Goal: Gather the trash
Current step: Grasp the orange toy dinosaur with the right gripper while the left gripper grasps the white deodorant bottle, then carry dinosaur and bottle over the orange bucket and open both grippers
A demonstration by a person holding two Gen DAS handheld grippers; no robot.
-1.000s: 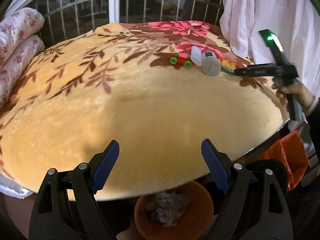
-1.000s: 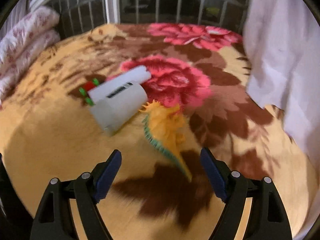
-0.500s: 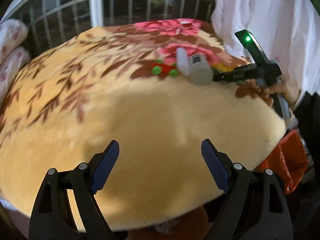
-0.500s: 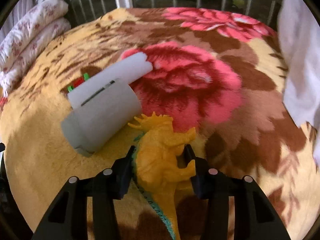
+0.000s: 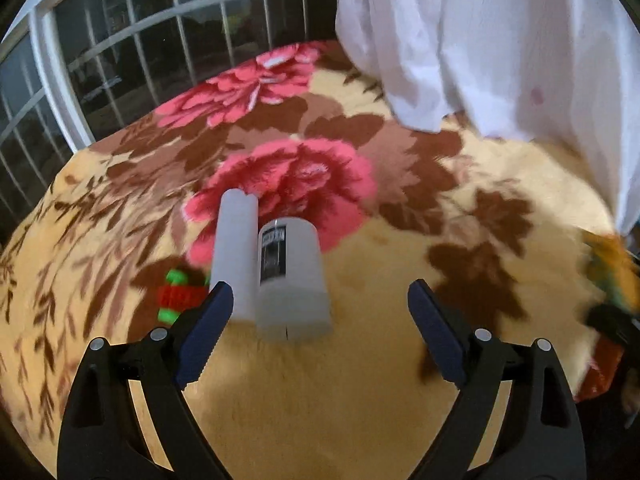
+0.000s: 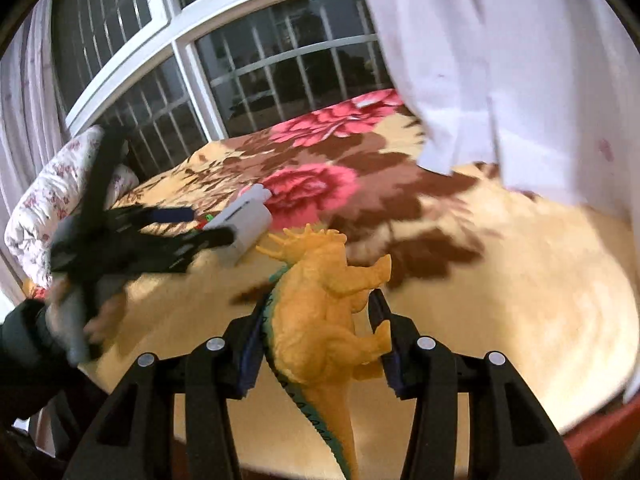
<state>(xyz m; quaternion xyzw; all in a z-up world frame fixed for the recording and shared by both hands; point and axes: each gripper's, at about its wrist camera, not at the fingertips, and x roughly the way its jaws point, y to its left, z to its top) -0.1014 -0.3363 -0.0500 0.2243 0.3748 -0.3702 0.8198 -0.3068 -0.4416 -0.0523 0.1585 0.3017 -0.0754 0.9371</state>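
While one grabber's already loaded, the other's just lining up — collecting is barely underway.

Right gripper (image 6: 316, 344) has its jaws clamped on the orange toy dinosaur (image 6: 320, 304), lifted clear of the blanket (image 6: 520, 264). Left gripper (image 5: 320, 332) stands with jaws wide apart, having just opened a bit more, nothing pinched; the grey canister (image 5: 290, 276) lies just ahead between the jaws, nearer the left one, with a white tube (image 5: 236, 252) touching it and a red-and-green toy (image 5: 176, 292) beyond the left jaw. So one item is in hand and three are left — no bin visible right now.
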